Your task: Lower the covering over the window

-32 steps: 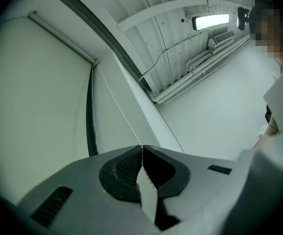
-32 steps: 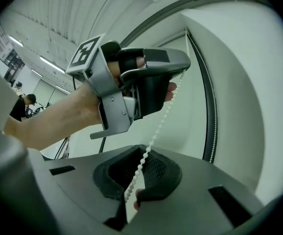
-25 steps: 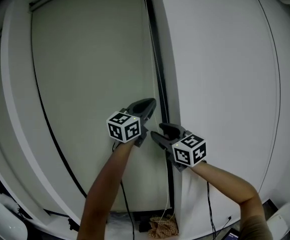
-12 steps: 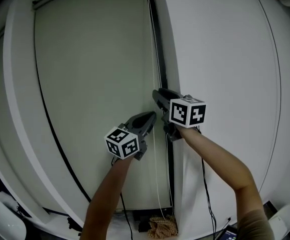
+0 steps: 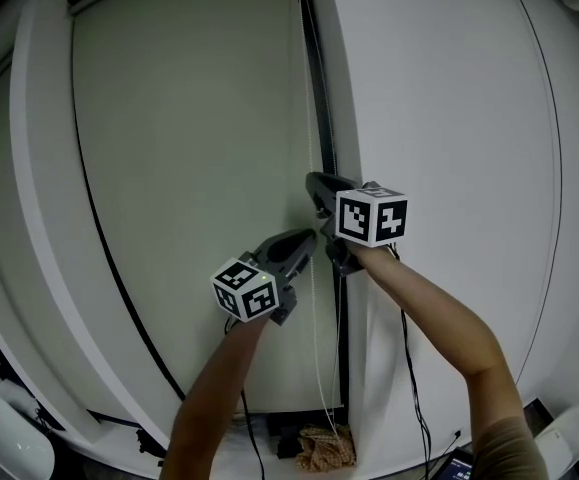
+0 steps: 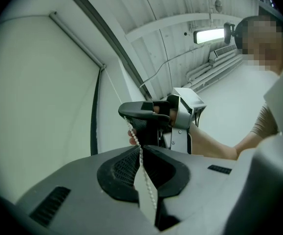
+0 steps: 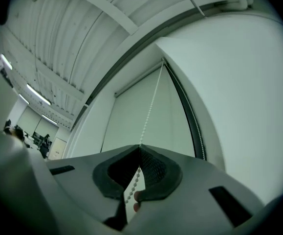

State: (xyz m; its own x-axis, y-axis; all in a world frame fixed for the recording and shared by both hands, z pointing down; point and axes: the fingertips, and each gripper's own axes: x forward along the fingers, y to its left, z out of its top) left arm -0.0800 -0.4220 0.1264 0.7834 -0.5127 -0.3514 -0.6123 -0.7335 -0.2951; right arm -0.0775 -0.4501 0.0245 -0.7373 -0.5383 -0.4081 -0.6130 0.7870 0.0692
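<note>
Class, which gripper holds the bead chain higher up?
The right gripper: its jaws have just closed on the bead chain above the left gripper, which clamps lower.

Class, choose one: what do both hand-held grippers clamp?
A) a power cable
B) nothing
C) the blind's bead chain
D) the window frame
C: the bead chain runs between the shut jaws of the left hand-held gripper and the right hand-held gripper, just closed.
</note>
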